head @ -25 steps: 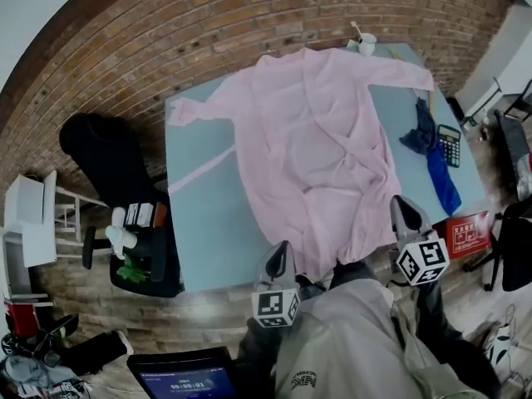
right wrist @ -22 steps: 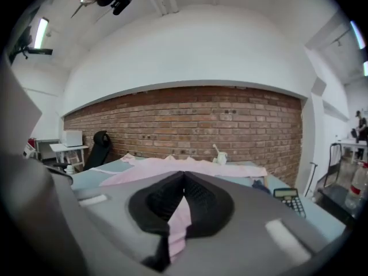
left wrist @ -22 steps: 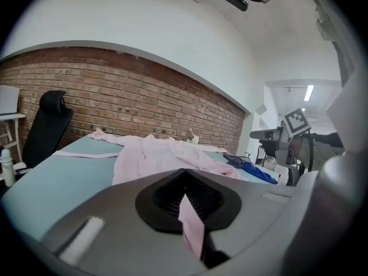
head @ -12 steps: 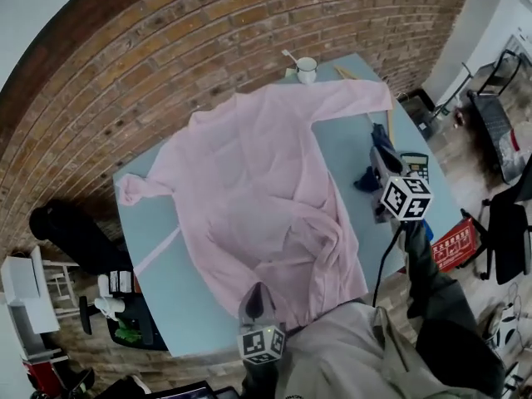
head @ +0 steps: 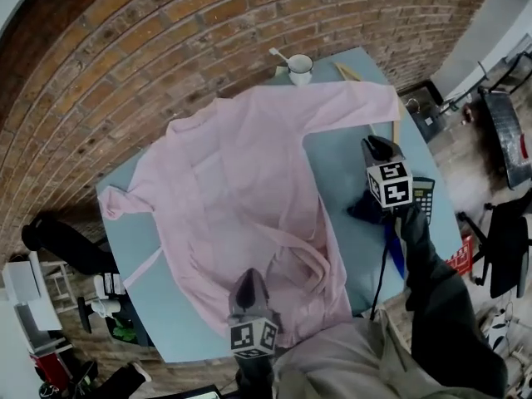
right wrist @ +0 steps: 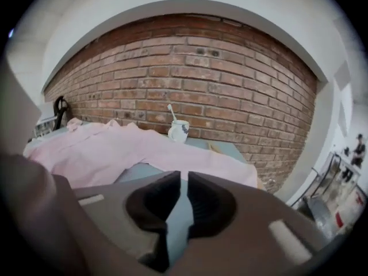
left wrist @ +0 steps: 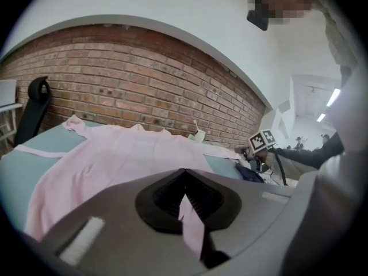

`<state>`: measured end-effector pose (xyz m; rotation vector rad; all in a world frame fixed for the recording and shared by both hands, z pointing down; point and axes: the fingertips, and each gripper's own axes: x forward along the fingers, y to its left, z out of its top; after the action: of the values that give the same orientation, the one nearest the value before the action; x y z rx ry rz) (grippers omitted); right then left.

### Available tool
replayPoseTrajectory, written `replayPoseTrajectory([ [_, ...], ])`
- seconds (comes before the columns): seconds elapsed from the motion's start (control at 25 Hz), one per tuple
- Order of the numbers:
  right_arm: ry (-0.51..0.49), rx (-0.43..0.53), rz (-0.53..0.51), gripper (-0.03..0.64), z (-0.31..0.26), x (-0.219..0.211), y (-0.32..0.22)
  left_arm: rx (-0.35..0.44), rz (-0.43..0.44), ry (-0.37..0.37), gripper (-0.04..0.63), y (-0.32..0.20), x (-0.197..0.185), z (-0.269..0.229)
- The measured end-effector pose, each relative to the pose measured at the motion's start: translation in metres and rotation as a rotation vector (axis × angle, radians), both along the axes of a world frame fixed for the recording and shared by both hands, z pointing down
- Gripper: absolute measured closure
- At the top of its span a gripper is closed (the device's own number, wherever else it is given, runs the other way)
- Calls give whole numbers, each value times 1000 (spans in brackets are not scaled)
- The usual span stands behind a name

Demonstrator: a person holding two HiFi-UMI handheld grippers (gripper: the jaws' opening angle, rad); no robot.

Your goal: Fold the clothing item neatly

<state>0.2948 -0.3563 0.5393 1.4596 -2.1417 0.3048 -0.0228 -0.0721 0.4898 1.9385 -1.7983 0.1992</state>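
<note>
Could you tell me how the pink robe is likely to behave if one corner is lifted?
Probably floppy: the pink robe lies wrinkled and bunched near its hem. Likely light, since it looks thin. Its loose tie may trail or snag.

Soft, even indoor light falls from above, leaving only faint shadows in the folds of the pink garment (head: 249, 181) on the evenly lit tabletop (head: 341, 173). The head view bends the brick wall (head: 166, 48) into arcs. Both gripper views sit inside a black round vignette. Close to the lens, the left gripper (left wrist: 184, 171), jaws pinching the garment, and the right gripper (right wrist: 183, 174), its empty jaws opening, look blurred. Beyond the jaws the wall is sharper. Bright strip lights (left wrist: 332, 96) flare far right of the left jaws.
</note>
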Motion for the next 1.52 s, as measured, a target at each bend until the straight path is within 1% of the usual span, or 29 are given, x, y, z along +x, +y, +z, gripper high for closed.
replayPoseTrajectory([
  [0.04, 33, 12, -26, 610, 1, -4, -5, 11, 29, 15, 588, -23, 9, -3],
  [0.12, 71, 43, -62, 615, -1, -14, -14, 36, 96, 15, 586, -70, 28, -10],
  [0.2, 126, 64, -71, 615, 1, -18, -24, 58, 152, -16, 586, -111, 47, -15],
  [0.28, 217, 84, -59, 614, 11, -5, -40, 77, 186, -28, 588, -140, 63, -18],
  [0.32, 256, 81, -52, 597, 16, 4, -50, 85, 200, -25, 586, -150, 71, -19],
  [0.36, 288, 60, -49, 564, 22, 15, -59, 89, 215, -20, 588, -158, 78, -19],
  [0.44, 369, -24, -66, 502, 39, 34, -75, 87, 239, -14, 586, -167, 89, -15],
  [0.48, 412, -66, -84, 451, 47, 42, -80, 80, 246, -13, 588, -169, 92, -12],
  [0.52, 442, -103, -108, 432, 55, 48, -82, 70, 250, -11, 586, -169, 94, -8],
  [0.6, 468, -178, -186, 416, 72, 53, -79, 47, 250, -3, 587, -168, 94, -1],
  [0.64, 484, -205, -239, 369, 79, 52, -77, 36, 245, 2, 586, -168, 93, 3],
  [0.68, 504, -214, -286, 356, 84, 50, -77, 27, 239, 7, 586, -168, 91, 6],
  [0.76, 532, -224, -352, 358, 86, 47, -80, 14, 227, 14, 588, -168, 87, 11],
  [0.8, 525, -236, -377, 361, 86, 45, -80, 9, 221, 18, 586, -167, 85, 12],
  [0.88, 474, -244, -406, 397, 87, 42, -81, 0, 210, 28, 586, -165, 82, 14],
  [0.96, 455, -199, -394, 509, 84, 44, -87, -6, 206, 33, 586, -161, 80, 15],
  [1.0, 475, -170, -387, 576, 83, 45, -91, -8, 205, 30, 588, -159, 79, 15],
  [1.04, 505, -144, -389, 601, 82, 44, -95, -7, 202, 26, 586, -156, 76, 15],
  [1.16, 585, -72, -379, 603, 65, 33, -99, -4, 180, 17, 586, -144, 64, 13],
  [1.2, 623, -27, -360, 603, 50, 30, -100, -3, 171, 15, 587, -140, 59, 13],
  [1.28, 708, 117, -347, 603, 6, 12, -96, 0, 148, 15, 588, -130, 48, 9],
  [1.36, 772, 266, -401, 603, -42, -27, -81, 9, 116, 25, 586, -116, 35, 3],
  [1.44, 826, 383, -485, 603, -82, -84, -56, 20, 84, 33, 587, -101, 20, -2],
  [1.48, 870, 437, -531, 603, -98, -115, -41, 25, 68, 35, 588, -93, 12, -4],
  [1.52, 941, 499, -584, 603, -109, -148, -23, 29, 52, 39, 586, -85, 3, -6],
])
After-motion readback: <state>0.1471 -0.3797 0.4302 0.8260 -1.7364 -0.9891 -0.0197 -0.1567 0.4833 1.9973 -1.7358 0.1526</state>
